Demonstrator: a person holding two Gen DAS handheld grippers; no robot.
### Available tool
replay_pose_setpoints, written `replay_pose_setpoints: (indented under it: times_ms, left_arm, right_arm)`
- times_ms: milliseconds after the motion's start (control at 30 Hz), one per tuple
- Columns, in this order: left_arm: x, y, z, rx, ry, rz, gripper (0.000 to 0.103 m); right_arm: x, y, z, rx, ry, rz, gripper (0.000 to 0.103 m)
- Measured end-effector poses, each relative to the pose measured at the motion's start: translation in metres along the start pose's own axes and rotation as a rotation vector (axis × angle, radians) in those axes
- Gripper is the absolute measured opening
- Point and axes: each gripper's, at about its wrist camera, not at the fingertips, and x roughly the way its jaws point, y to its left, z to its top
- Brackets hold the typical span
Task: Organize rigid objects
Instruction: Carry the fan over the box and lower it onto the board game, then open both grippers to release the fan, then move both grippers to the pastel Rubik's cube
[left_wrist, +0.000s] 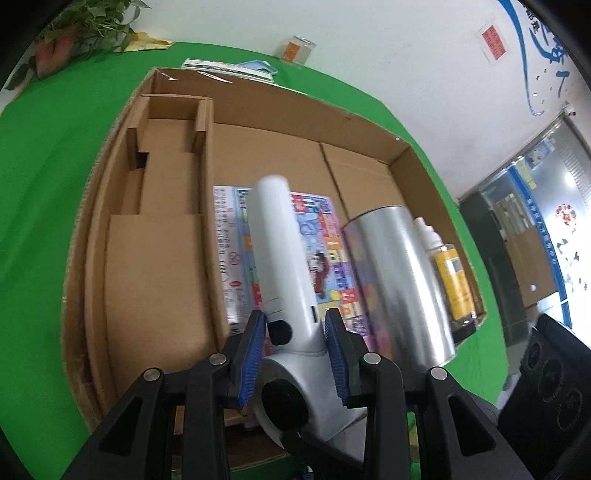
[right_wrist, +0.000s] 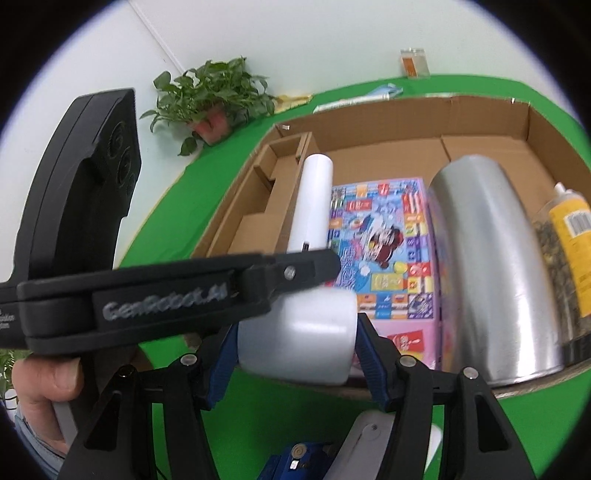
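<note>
A white hair-dryer-shaped device (left_wrist: 280, 258) is held over an open cardboard box (left_wrist: 162, 258). My left gripper (left_wrist: 295, 354) is shut on its neck, handle pointing away over the box. My right gripper (right_wrist: 295, 354) is shut on the device's white barrel (right_wrist: 299, 332); the handle (right_wrist: 310, 199) rises beyond the left gripper's body (right_wrist: 147, 295). In the box lie a colourful board-game box (right_wrist: 384, 258), a shiny silver cylinder (right_wrist: 491, 258) and a yellow-labelled bottle (right_wrist: 569, 229).
The box stands on a green tabletop (left_wrist: 44, 177); its left side holds a cardboard insert (left_wrist: 162, 155). A potted plant (right_wrist: 214, 96), a glass jar (left_wrist: 297, 50) and flat packets (left_wrist: 229, 70) sit at the table's far edge by the wall.
</note>
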Motion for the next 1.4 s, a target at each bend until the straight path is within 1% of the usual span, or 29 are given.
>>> replay_pose_setpoints:
  times_ms: [33,133,200,233,300,467,533,600,633,667,700,733,767,800,867,933,1000,1033,1067,1100,1133,1167,1200,1233,1267,1300,1333,1367,1400]
  left_arm:
    - [-0.001,0.001,-0.001,0.004,-0.002,0.012,0.029]
    - [-0.005,0.006,-0.004,0.013,-0.004,0.0,0.029]
    - [-0.008,0.008,-0.006,0.01,-0.006,-0.007,0.029]
    - [-0.01,0.009,-0.008,0.005,-0.009,-0.008,0.029]
    - [-0.014,0.006,-0.01,0.005,-0.016,-0.001,0.029]
    - [-0.016,0.001,-0.015,-0.003,-0.018,0.026,0.029]
    - [-0.021,-0.001,-0.018,-0.003,-0.04,0.04,0.03]
    - [-0.031,-0.005,-0.023,0.009,-0.075,0.071,0.036]
    - [-0.037,-0.007,-0.027,0.017,-0.1,0.088,0.041]
    - [-0.045,-0.012,-0.032,0.033,-0.139,0.107,0.045]
    - [-0.055,-0.017,-0.039,0.052,-0.184,0.126,0.059]
    - [-0.067,-0.025,-0.05,0.075,-0.241,0.149,0.079]
    - [-0.08,-0.033,-0.062,0.096,-0.307,0.183,0.087]
    - [-0.088,-0.039,-0.071,0.108,-0.352,0.209,0.101]
    - [-0.109,-0.057,-0.1,0.141,-0.471,0.266,0.102]
    - [-0.117,-0.07,-0.12,0.15,-0.508,0.295,0.102]
    - [-0.119,-0.081,-0.142,0.124,-0.509,0.308,0.102]
    - [-0.119,-0.085,-0.15,0.116,-0.509,0.308,0.096]
    - [-0.119,-0.09,-0.161,0.107,-0.514,0.305,0.082]
    - [-0.118,-0.093,-0.168,0.106,-0.505,0.293,0.03]
    - [-0.114,-0.097,-0.175,0.104,-0.469,0.261,0.001]
    - [-0.112,-0.099,-0.182,0.092,-0.45,0.242,0.003]
    - [-0.111,-0.104,-0.189,0.084,-0.454,0.226,0.003]
    - [-0.111,-0.109,-0.196,0.081,-0.476,0.222,0.012]
    - [-0.109,-0.116,-0.202,0.079,-0.487,0.256,0.028]
    - [-0.107,-0.12,-0.205,0.077,-0.481,0.282,0.083]
    - [-0.107,-0.125,-0.208,0.069,-0.481,0.321,0.099]
    - [-0.107,-0.128,-0.214,0.067,-0.527,0.322,0.1]
    - [-0.106,-0.131,-0.217,0.068,-0.542,0.31,0.102]
  right_arm:
    - [0.0,0.002,-0.002,-0.012,0.002,0.0,0.063]
    - [-0.005,0.007,-0.009,-0.05,-0.011,0.002,0.063]
    - [-0.006,0.004,-0.011,-0.049,-0.025,0.0,0.058]
    - [-0.006,0.003,-0.012,-0.051,-0.028,-0.01,0.053]
    - [-0.007,0.002,-0.013,-0.066,-0.024,-0.003,0.049]
    - [-0.01,-0.001,-0.013,-0.069,0.008,0.016,0.049]
    - [-0.014,-0.003,-0.012,-0.065,0.002,0.025,0.05]
    - [-0.022,-0.003,-0.014,-0.086,-0.023,0.001,0.063]
    - [-0.027,-0.004,-0.018,-0.097,-0.043,-0.014,0.081]
    - [-0.037,-0.005,-0.024,-0.111,-0.078,-0.038,0.085]
    - [-0.04,-0.005,-0.028,-0.127,-0.097,-0.056,0.085]
    - [-0.046,-0.006,-0.034,-0.149,-0.11,-0.077,0.085]
    - [-0.051,-0.005,-0.041,-0.175,-0.119,-0.097,0.085]
    - [-0.056,-0.004,-0.049,-0.201,-0.126,-0.123,0.085]
    - [-0.065,-0.005,-0.062,-0.234,-0.134,-0.155,0.085]
    - [-0.076,-0.009,-0.073,-0.253,-0.146,-0.186,0.085]
    - [-0.087,-0.015,-0.081,-0.255,-0.177,-0.203,0.085]
    - [-0.093,-0.018,-0.084,-0.253,-0.193,-0.2,0.084]
    - [-0.1,-0.022,-0.088,-0.253,-0.21,-0.189,0.066]
    - [-0.106,-0.025,-0.091,-0.258,-0.221,-0.194,0.052]
    - [-0.111,-0.028,-0.094,-0.263,-0.225,-0.212,0.037]
    - [-0.118,-0.032,-0.098,-0.269,-0.24,-0.215,0.038]
    - [-0.124,-0.035,-0.102,-0.27,-0.256,-0.203,0.038]
    - [-0.13,-0.039,-0.104,-0.273,-0.275,-0.194,0.052]
    - [-0.138,-0.044,-0.108,-0.28,-0.295,-0.201,0.085]
    - [-0.144,-0.048,-0.112,-0.284,-0.313,-0.201,0.097]
    - [-0.15,-0.052,-0.117,-0.292,-0.334,-0.195,0.103]
    - [-0.155,-0.057,-0.121,-0.297,-0.345,-0.191,0.103]
    - [-0.159,-0.063,-0.125,-0.301,-0.339,-0.191,0.103]
